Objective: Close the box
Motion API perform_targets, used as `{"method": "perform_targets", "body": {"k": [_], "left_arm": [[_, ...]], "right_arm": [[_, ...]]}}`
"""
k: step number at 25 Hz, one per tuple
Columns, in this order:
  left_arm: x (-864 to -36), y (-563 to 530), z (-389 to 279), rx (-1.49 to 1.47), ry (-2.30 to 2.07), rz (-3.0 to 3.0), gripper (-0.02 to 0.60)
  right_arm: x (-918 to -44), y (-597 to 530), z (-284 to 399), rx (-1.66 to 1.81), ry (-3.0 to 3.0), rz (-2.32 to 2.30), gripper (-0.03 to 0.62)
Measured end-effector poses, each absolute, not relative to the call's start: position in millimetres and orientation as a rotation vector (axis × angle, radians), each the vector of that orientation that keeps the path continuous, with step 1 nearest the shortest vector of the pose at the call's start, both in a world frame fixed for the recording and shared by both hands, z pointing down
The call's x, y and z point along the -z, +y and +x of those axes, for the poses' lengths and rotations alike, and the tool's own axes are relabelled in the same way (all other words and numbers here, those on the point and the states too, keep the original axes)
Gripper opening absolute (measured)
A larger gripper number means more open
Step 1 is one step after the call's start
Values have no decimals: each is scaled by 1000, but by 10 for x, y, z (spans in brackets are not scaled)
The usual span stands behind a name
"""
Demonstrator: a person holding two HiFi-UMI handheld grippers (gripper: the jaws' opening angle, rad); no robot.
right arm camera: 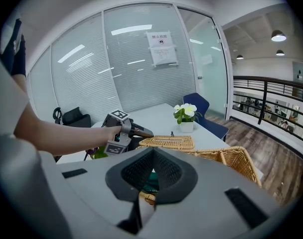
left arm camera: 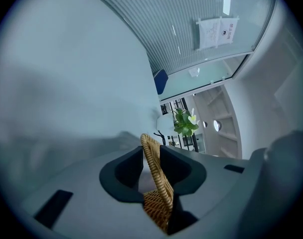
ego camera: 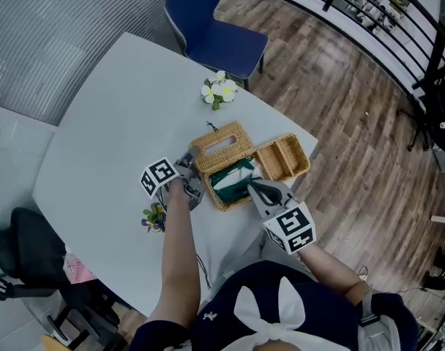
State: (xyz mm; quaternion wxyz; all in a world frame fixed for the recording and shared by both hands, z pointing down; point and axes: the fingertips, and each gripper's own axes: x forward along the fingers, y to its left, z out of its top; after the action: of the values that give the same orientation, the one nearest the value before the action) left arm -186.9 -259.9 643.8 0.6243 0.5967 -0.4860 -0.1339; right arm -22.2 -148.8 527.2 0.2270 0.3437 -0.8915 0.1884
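Pinching the wicker lid [left arm camera: 157, 183] edgewise is the left hand-held gripper [left arm camera: 151, 152].

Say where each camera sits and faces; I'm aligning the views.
Head view: on the person's head, looking down at table and wicker box; both forearms show.
Left gripper view: on left tongs, facing the wicker lid they grip.
Right gripper view: on right tongs, facing box and left forearm.
All share the lid.
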Motion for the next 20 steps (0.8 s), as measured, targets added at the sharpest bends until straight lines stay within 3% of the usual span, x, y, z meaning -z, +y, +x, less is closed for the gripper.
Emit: {"method": "perform_targets", "body": {"k": [20], "left_arm": [[-6122, -2660, -1924, 241, -1226, 1481, 95]], "right_arm": [[-5193, -1434, -177, -487, -2473, 952, 5]]}}
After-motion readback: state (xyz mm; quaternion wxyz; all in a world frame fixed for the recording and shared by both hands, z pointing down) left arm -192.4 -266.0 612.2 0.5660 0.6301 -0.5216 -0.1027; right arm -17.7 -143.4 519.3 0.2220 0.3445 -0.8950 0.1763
